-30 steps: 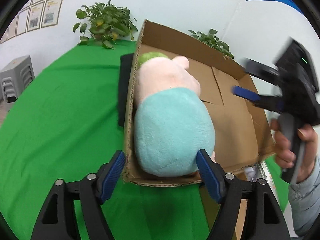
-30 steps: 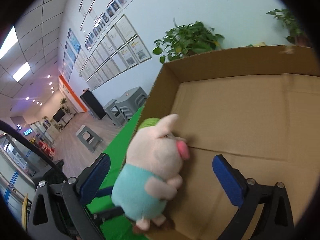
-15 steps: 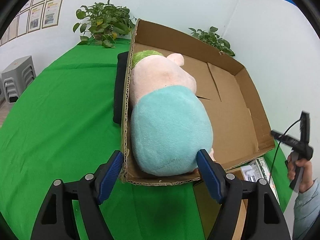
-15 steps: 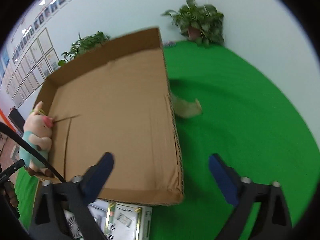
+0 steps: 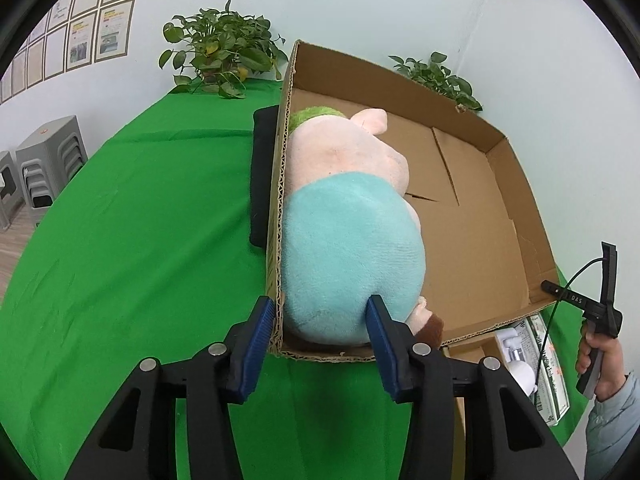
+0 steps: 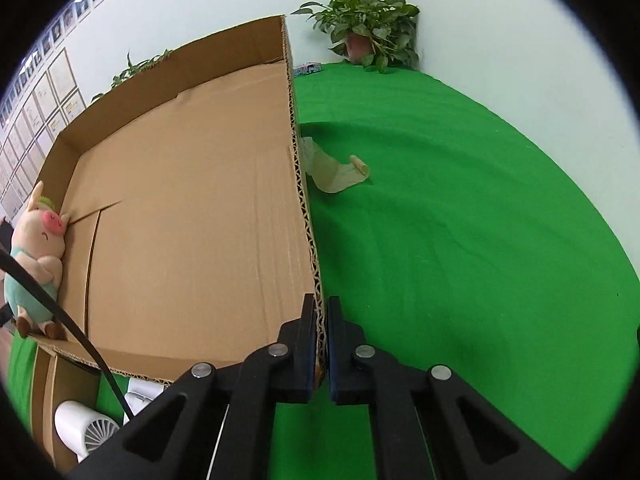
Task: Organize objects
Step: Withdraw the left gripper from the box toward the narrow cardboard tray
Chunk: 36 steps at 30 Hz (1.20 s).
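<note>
A shallow, open-topped cardboard box (image 5: 472, 216) of brown corrugated board sits on the green cloth, its flaps forming a floor with a visible seam and slit. A plush pig (image 5: 348, 216) lies inside along one side wall, pressed against it, head toward the far end and feet at the near corner. The pig has a pale pink head with a green tuft on top, a darker pink snout, a pointed ear, a light teal body and brown feet. In the right wrist view the pig (image 6: 34, 256) faces into the box (image 6: 192, 208), arms folded in front, the rest of the floor bare
</note>
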Motion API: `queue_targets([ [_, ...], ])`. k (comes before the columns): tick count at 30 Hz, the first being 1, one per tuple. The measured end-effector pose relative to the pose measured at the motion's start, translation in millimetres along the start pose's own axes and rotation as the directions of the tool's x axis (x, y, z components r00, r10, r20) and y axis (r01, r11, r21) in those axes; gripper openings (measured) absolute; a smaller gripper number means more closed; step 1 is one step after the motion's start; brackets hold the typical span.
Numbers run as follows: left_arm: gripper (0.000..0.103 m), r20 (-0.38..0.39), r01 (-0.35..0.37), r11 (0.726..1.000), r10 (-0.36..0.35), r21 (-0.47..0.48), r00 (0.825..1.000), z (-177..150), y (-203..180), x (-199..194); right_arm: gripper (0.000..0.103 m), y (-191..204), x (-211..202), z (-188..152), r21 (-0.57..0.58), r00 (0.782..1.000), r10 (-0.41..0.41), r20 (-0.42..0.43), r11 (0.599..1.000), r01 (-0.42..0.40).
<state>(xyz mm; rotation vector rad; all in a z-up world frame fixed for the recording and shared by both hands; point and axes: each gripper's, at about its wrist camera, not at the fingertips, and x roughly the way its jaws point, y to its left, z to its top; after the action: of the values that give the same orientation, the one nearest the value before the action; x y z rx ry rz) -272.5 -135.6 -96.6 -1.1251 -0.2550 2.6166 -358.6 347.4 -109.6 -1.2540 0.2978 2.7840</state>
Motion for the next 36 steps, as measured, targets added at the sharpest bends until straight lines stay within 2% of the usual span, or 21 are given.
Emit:
queue_targets([
  [9, 0.045, 0.014, 0.012, 1.0, -0.012, -0.003, 1.0, -14.2, -16.6, -15.0, 0.004, -6.6, -5.8, -4.5, 0.002, 1.0, -0.022, -0.014, 1.0, 0.022],
  [16, 0.045, 0.019, 0.008, 0.999, -0.008, 0.047, 1.0, -16.9, -15.1, -21.0, 0.008, 0.9, -11.2, -5.8, -0.03, 0.997, -0.071, -0.012, 0.997, 0.07],
  [17, 0.045, 0.03, 0.006, 0.998, -0.007, 0.055, 1.0, -16.3, -14.5, -23.3, 0.017, 1.2, -16.8, -6.5, -0.031, 0.998, -0.059, 0.002, 0.998, 0.059],
  [18, 0.047, 0.044, 0.007, 0.998, -0.009, 0.064, 0.999, -15.5, -14.9, -27.8, 0.037, 1.8, -23.6, -6.9, -0.036, 0.999, -0.04, 0.022, 0.999, 0.04],
  [19, 0.048, 0.055, 0.009, 0.998, -0.013, 0.069, 0.998, -14.3, -15.2, -31.7, 0.05, 3.8, -33.8, -7.8, -0.046, 0.998, -0.019, 0.053, 0.999, 0.021],
  [20, 0.049, 0.064, 0.011, 0.997, -0.015, 0.072, 0.998, -13.1, -15.9, -34.8, 0.075, 5.8, -42.4, -8.4, -0.056, 0.997, 0.0, 0.082, 0.998, 0.005],
  [21, 0.054, 0.076, 0.012, 0.997, -0.018, 0.077, 0.997, -11.5, -17.1, -38.8, 0.081, 8.4, -51.8, -9.4, -0.069, 0.993, 0.025, 0.112, 0.997, -0.017],
  [22, 0.059, 0.081, 0.013, 0.997, -0.02, 0.08, 0.996, -10.3, -17.9, -40.1, 0.081, 12.7, -62.0, -10.8, -0.088, 0.989, 0.049, 0.137, 0.995, -0.037],
  [26, 0.061, 0.083, 0.002, 0.993, -0.012, 0.117, 0.996, -9.4, -32.2, -46.6, 0.081, 31.8, -91.3, -19.9, -0.162, 0.972, 0.147, 0.186, 0.98, -0.117],
  [29, 0.077, 0.127, -0.039, 0.984, 0.017, 0.172, 0.992, -16.5, -54.5, -61.4, 0.082, 44.6, -114.0, -32.8, -0.213, 0.943, 0.257, 0.21, 0.954, -0.212],
  [30, 0.085, 0.153, -0.043, 0.982, 0.014, 0.184, 0.988, -20.3, -65.0, -70.8, 0.083, 50.7, -121.1, -37.5, -0.228, 0.933, 0.29, 0.213, 0.943, -0.241],
  [33, 0.102, 0.212, -0.054, 0.98, 0.013, 0.189, 0.977, -30.6, -86.9, -92.0, 0.086, 68.5, -137.4, -49.8, -0.282, 0.895, 0.4, 0.197, 0.898, -0.339],
  [36, 0.102, 0.214, -0.047, 0.98, 0.005, 0.191, 0.977, -39.5, -101.7, -103.4, 0.086, 80.6, -139.2, -58.8, -0.302, 0.889, 0.425, 0.17, 0.881, -0.363],
])
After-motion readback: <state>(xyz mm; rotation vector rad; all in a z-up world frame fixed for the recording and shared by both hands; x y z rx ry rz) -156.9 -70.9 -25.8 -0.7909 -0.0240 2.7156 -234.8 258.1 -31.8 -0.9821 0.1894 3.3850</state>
